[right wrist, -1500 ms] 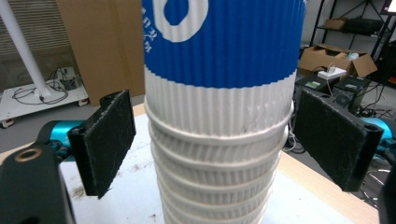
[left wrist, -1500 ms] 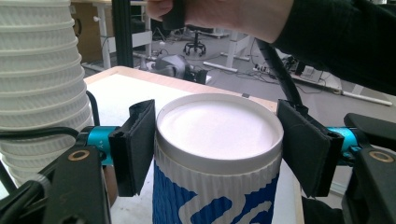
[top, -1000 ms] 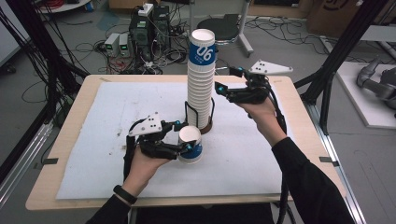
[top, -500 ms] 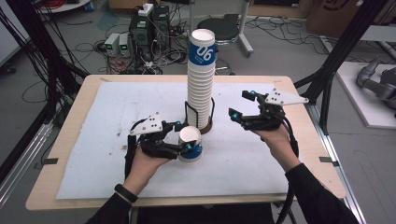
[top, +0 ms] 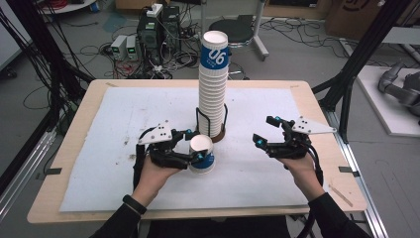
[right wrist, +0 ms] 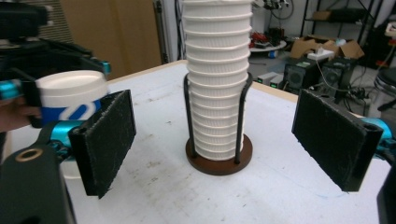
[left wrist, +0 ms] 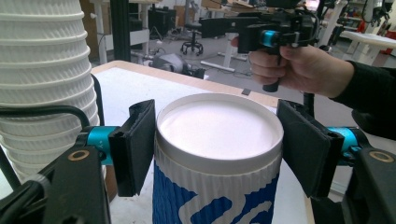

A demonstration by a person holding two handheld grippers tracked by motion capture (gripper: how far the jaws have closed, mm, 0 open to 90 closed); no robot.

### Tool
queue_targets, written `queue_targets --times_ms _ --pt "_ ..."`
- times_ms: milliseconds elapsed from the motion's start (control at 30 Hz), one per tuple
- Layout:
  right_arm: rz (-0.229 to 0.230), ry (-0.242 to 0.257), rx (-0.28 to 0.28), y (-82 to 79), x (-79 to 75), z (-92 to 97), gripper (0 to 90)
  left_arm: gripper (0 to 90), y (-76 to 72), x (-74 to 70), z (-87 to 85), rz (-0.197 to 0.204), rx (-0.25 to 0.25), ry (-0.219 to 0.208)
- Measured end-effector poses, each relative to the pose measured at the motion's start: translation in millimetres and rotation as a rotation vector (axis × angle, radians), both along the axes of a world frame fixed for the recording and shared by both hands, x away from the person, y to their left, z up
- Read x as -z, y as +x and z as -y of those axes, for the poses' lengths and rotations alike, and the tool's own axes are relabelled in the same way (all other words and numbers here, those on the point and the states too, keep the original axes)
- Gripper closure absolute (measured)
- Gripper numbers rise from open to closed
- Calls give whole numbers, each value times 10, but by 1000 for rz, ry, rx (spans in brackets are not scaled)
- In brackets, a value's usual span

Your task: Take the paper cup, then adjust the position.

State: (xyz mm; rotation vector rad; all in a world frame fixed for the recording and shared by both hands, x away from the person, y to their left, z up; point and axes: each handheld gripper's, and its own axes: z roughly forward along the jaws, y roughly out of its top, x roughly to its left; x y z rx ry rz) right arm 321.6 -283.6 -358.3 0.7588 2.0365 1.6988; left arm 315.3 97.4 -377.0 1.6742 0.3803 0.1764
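At seven o'clock of the tall white paper-cup stack (top: pixel 213 89), on the counter (top: pixel 124 119), the left claw (top: pixel 197 146) pinches a blue-and-white ribbed paper cup (top: pixel 201 154) below its rim: light, crushable, so a gentle grip suits. The right claw (top: pixel 264 130) stands spread, empty.

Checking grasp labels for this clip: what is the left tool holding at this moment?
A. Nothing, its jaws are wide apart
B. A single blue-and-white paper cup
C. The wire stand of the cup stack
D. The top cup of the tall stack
B: in the left gripper view the left tool has its pads on either side of the single blue-and-white cup, which stands apart from the tall stack.
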Motion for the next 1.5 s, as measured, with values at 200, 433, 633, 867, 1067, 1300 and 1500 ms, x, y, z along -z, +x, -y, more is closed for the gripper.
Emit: queue_targets --times_ms 200,433,633,867,1067,1300,1500 --pt "16 -12 1 -60 30 3 140 309 4 28 14 -6 8 5" --pt "-2 -8 4 -63 73 50 140 309 -19 -4 41 2 25 0" --pt "1 -13 -13 -56 85 64 140 309 -24 -2 52 0 26 -6" --pt "-11 -22 -73 -42 141 -4 140 309 -31 -8 20 -10 22 -22" --pt "-13 -44 -153 -59 184 -134 140 309 -54 -38 -10 -9 9 -37" --pt "-23 -55 -215 -82 237 -269 140 309 -58 -87 -26 -4 11 -51" --pt "-43 -64 -262 -89 287 -346 140 309 -57 -128 3 5 18 -51"
